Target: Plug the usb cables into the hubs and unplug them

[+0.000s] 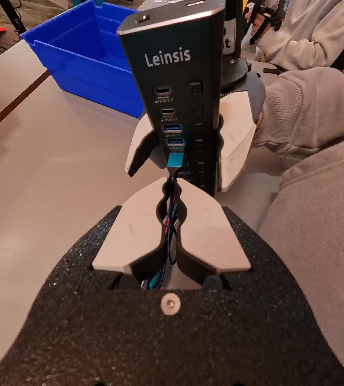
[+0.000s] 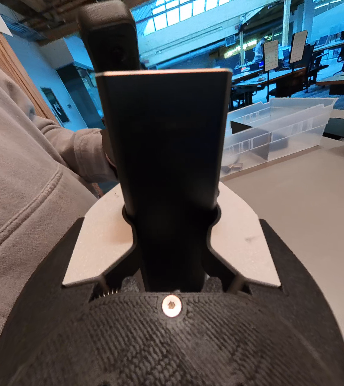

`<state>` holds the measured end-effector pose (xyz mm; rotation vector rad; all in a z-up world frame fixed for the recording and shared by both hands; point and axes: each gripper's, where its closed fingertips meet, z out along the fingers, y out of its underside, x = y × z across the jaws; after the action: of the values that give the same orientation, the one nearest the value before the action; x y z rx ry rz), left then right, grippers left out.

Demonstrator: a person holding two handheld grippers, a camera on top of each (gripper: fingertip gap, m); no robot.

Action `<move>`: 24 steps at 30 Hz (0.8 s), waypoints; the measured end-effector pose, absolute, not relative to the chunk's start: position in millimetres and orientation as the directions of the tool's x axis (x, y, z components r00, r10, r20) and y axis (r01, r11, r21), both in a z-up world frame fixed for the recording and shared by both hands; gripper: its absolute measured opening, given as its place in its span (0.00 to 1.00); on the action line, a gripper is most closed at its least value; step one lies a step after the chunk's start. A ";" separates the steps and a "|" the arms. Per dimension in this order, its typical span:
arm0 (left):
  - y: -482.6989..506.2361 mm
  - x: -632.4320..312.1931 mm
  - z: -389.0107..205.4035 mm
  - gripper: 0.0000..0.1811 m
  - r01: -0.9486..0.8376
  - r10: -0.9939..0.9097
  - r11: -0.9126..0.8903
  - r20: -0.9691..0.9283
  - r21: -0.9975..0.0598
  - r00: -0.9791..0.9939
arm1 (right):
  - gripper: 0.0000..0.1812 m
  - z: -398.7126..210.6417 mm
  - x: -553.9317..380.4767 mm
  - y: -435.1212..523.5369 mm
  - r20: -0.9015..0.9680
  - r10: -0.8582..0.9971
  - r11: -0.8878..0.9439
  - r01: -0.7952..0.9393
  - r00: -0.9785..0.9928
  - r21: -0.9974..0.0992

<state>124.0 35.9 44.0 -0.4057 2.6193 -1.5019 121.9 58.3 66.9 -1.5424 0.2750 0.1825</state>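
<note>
A black USB hub (image 1: 173, 62) stands upright, its port side facing the left wrist view. My right gripper (image 2: 171, 200) is shut on the hub's lower body (image 2: 166, 135); its white fingers (image 1: 235, 142) show on both sides of the hub in the left wrist view. A teal USB plug (image 1: 175, 159) sits in a port below two blue ports, with no metal showing. My left gripper (image 1: 172, 178) is shut on the braided cable (image 1: 172, 208) just behind the plug. The cable runs back between the fingers.
A blue bin (image 1: 79, 52) stands on the beige table (image 1: 41, 188) behind and left of the hub. A clear divided bin (image 2: 281, 125) is at the far right. A person's grey sleeve (image 1: 313, 114) fills the right side. A black round stand base (image 1: 235, 69) is behind the hub.
</note>
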 end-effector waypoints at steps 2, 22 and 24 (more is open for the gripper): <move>39.8 133.0 55.2 0.15 -0.236 -0.315 0.443 0.096 -0.865 -0.944 | 0.41 65.2 125.5 57.7 -0.255 -0.097 -0.001 -0.257 0.962 -0.966; -3.7 115.6 116.9 0.34 -0.035 -0.100 0.361 -0.002 -0.932 -0.995 | 0.43 65.4 116.0 76.8 -0.183 -0.114 -0.087 -0.194 0.976 -0.977; -3.0 117.0 116.8 0.34 -0.046 -0.102 0.349 0.011 -0.936 -0.995 | 0.44 74.6 118.7 76.8 -0.194 -0.116 -0.029 -0.198 0.974 -0.980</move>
<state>117.0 -3.0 116.8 -0.1397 2.5396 -1.7590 118.7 76.8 74.6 -1.6040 0.2453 0.0671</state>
